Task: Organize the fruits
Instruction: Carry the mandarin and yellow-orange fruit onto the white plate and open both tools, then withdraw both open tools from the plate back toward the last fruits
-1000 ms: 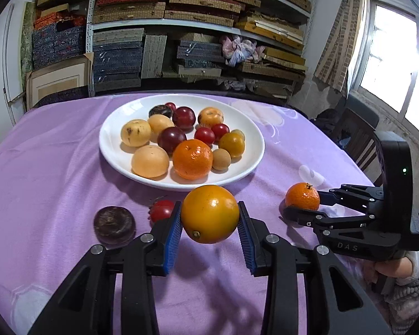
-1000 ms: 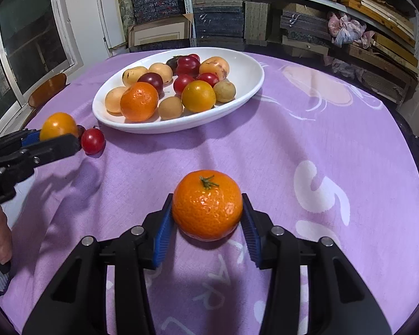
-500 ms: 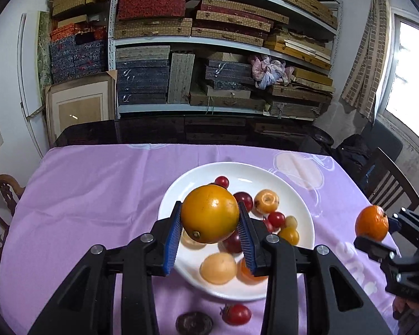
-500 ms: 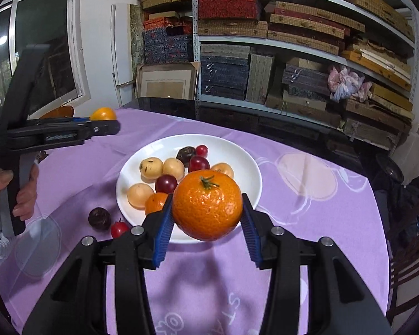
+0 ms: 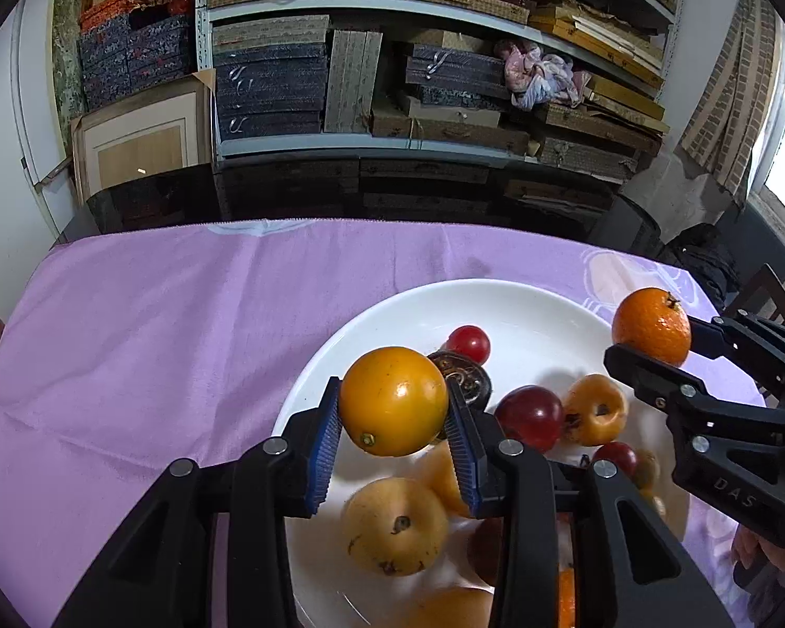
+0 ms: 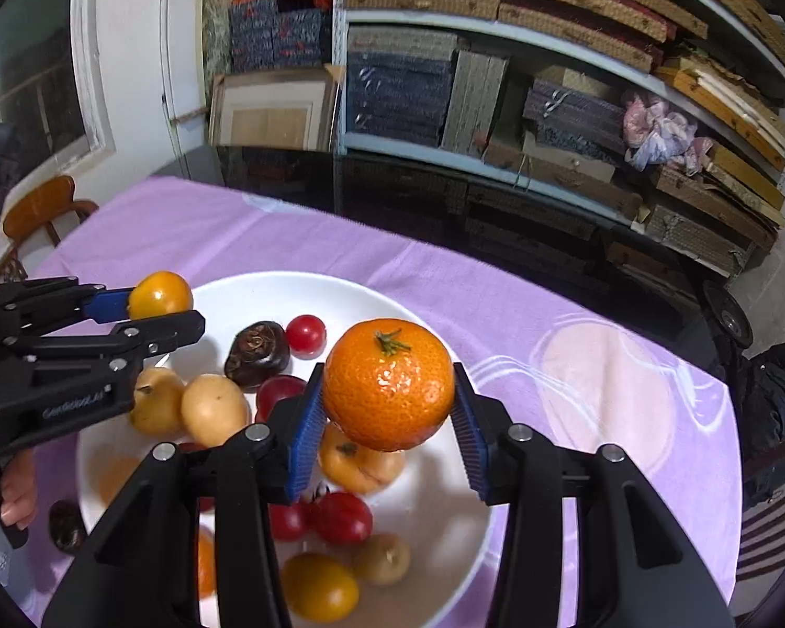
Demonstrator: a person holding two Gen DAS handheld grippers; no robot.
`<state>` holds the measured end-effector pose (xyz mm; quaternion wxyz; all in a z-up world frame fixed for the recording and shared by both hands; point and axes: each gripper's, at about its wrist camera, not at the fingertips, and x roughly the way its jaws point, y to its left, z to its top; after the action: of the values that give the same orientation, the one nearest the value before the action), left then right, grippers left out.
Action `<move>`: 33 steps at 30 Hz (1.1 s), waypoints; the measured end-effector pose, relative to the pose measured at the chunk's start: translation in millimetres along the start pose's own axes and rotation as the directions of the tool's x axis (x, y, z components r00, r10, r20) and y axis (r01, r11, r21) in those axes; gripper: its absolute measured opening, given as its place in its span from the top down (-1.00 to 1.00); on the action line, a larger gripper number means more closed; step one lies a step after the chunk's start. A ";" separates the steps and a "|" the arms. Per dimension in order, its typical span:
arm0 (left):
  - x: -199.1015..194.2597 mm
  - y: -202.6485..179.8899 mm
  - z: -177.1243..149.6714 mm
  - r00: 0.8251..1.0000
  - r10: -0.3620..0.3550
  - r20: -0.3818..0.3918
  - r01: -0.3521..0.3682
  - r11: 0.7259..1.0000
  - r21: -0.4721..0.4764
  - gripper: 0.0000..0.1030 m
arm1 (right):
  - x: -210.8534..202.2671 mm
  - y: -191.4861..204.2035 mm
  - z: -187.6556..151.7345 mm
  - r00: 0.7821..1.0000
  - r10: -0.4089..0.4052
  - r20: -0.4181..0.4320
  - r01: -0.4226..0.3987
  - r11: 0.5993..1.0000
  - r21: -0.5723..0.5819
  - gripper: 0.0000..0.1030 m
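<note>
A: Both grippers have moved in over the white oval plate (image 5: 309,392) since a second ago?
B: Yes. The left gripper (image 5: 392,426) clamps the smooth yellow-orange fruit (image 5: 392,400), its end pointing near-left; the right gripper (image 6: 387,418) clamps the dimpled orange tangerine (image 6: 388,384), stem up.

We are gripping a yellow-orange fruit (image 5: 392,400) in our left gripper (image 5: 392,434) above the white plate (image 5: 528,309); to the right, our right gripper (image 5: 649,345) is holding a tangerine (image 5: 651,325).

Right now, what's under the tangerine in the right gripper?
The tangerine, clamped in the right gripper, hangs above the white plate. Just below it shows a yellow-orange fruit and a red tomato. The spot straight underneath is covered.
</note>
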<state>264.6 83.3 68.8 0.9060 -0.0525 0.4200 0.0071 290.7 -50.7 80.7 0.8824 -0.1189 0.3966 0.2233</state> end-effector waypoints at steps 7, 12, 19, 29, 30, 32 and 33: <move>22.9 14.7 -3.1 0.998 0.002 -0.059 -0.003 1.000 -0.020 0.25 | 50.1 -1.1 10.0 0.996 0.027 -0.087 -0.023 0.999 0.041 0.13; 32.1 12.9 -2.9 0.997 0.003 -0.080 -0.005 1.000 -0.026 0.25 | 62.7 -3.2 10.7 0.993 0.029 -0.115 -0.024 0.999 0.044 0.12; 25.1 8.9 2.0 0.997 0.021 -0.069 -0.022 1.000 -0.013 0.22 | 52.7 -5.3 13.3 0.995 0.033 -0.089 -0.029 0.998 0.048 0.11; -56.9 1.8 1.9 0.994 0.074 0.083 -0.076 0.997 0.022 -0.19 | -42.1 -5.8 10.9 0.996 0.056 0.063 -0.059 0.998 0.034 0.00; -67.5 1.6 -0.5 0.991 0.083 0.102 -0.086 0.996 0.026 -0.19 | -56.6 -5.2 7.1 0.994 0.061 0.087 -0.064 0.997 0.035 -0.09; -90.1 -0.2 -9.4 0.987 0.086 0.135 -0.092 0.995 0.038 -0.20 | -83.4 -1.6 -2.7 0.989 0.070 0.127 -0.074 0.997 0.027 -0.17; -99.9 -1.2 -14.9 0.985 0.083 0.148 -0.090 0.995 0.042 -0.22 | -98.1 1.2 -10.0 0.987 0.073 0.146 -0.077 0.997 0.017 -0.25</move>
<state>188.7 83.7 135.5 0.9341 -0.0116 0.3544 0.0403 226.2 -83.0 148.0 0.9013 -0.0774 0.3379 0.2600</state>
